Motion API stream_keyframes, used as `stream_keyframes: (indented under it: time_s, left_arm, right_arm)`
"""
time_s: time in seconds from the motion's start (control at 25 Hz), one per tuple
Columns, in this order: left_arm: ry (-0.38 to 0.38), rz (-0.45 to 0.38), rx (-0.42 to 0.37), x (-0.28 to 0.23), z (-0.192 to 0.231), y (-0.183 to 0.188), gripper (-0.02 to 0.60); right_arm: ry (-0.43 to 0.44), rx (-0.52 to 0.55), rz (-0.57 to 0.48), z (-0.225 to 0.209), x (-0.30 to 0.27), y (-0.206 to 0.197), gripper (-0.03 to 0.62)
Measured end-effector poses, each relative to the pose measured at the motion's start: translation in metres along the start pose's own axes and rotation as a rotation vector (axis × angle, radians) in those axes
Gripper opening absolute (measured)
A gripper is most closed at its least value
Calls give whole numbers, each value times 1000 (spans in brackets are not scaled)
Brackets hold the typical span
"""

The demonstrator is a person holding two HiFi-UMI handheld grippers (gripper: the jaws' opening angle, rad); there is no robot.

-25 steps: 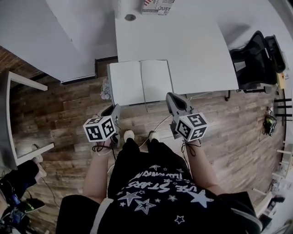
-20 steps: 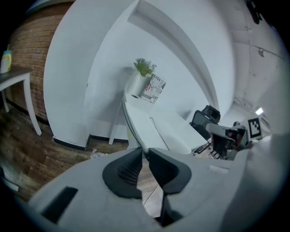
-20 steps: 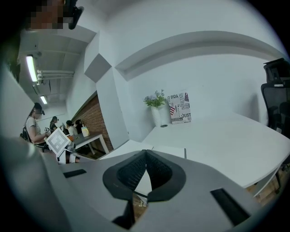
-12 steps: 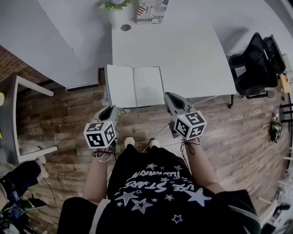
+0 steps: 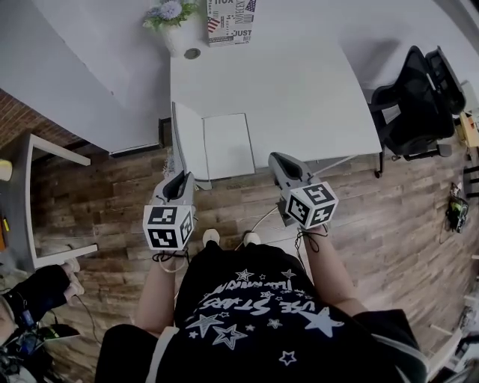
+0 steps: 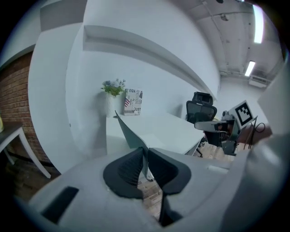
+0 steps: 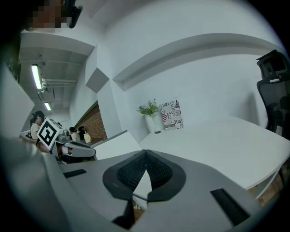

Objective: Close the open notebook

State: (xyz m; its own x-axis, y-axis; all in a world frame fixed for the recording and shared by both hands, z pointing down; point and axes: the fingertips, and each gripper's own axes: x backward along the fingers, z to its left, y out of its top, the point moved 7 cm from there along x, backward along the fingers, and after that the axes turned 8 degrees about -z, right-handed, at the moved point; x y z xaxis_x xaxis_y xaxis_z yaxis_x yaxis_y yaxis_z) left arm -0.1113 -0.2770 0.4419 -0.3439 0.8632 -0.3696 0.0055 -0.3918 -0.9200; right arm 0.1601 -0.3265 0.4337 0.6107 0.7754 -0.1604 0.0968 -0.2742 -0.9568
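Note:
A white notebook [image 5: 228, 146] lies at the near left edge of the white table [image 5: 299, 90]. Its right half is flat. Its left cover [image 5: 182, 138] stands almost upright, tilted over the spine. My left gripper [image 5: 179, 178] is shut on the near edge of that cover; in the left gripper view the thin cover [image 6: 129, 131] rises from between the pads [image 6: 129, 170]. My right gripper [image 5: 278, 158] hovers off the table's near edge, just right of the notebook, and holds nothing. In the right gripper view its jaws [image 7: 145, 155] meet at the tips.
A vase of flowers [image 5: 168, 19] and a printed card [image 5: 230, 19] stand at the table's far edge. A black office chair [image 5: 415, 97] is at the right. A white side table [image 5: 22, 194] stands at the left over the wooden floor.
The notebook's left half has gone from lying flat to standing nearly upright. My left gripper rose and rolled with it. The right gripper shifted only slightly.

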Motion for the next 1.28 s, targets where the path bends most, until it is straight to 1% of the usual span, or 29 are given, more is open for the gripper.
stream_keyframes:
  time_s: [0.08,0.36,0.52,0.76,0.92,1.16,1.28]
  left_arm:
    - [-6,-9,-27,-5,-12,5,49]
    - [-13,-25,-80,-25,-50,11,44]
    - [-28,-12,-106,-41,-71,10,44]
    - [-29,19,-147,-65,-99,4,44]
    - [-25,66,-171,-80,-114,-1,44]
    - [-34,196,-270,-108,-136,-23,46]
    - [-34,243,-290,-120,-144,-36,46]
  right_arm:
    - [5,-1,-2,-6,4,0,2]
    - [-8,-12,-4,-32,25,0,2]
    - [-18,-26,-7,-48,36,-2,2]
    - [-19,-44,-5,-70,51,-7,2]
    - [-8,-53,-2,-83,64,-8,2]
    - [-3,-83,23,-102,77,-17,2]
    - [-3,-99,43,-105,82,-27,2]
